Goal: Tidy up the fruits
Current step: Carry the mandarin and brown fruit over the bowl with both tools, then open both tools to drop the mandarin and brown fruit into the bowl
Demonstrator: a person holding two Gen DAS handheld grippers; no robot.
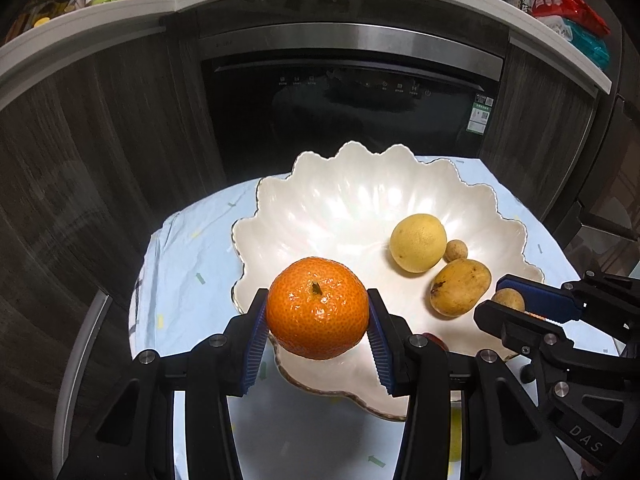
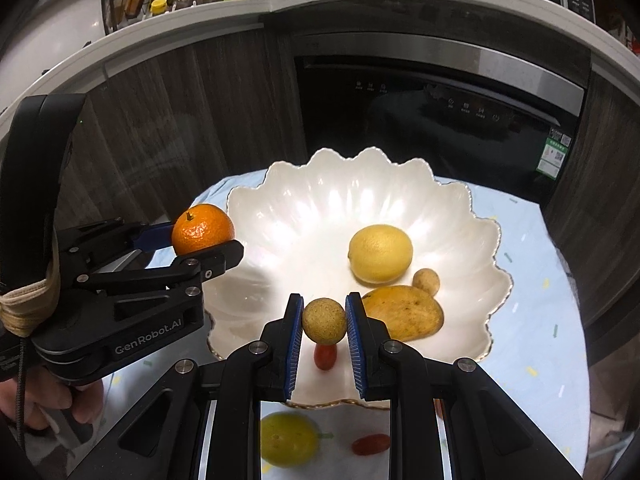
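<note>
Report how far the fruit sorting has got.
Done: a lemon, a mango, a small brown fruit and a cherry tomato lie in the white bowl. In hand: left gripper holds the orange, right gripper holds a round tan fruit.

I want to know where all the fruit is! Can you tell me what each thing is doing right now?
Orange: held in left gripper, over bowl edge.
Small brown fruit: held in right gripper, over bowl.
Lemon: lying in bowl.
Mango: lying in bowl.
Other brown fruit: in bowl, beside mango.
Tomato: in bowl.
</note>
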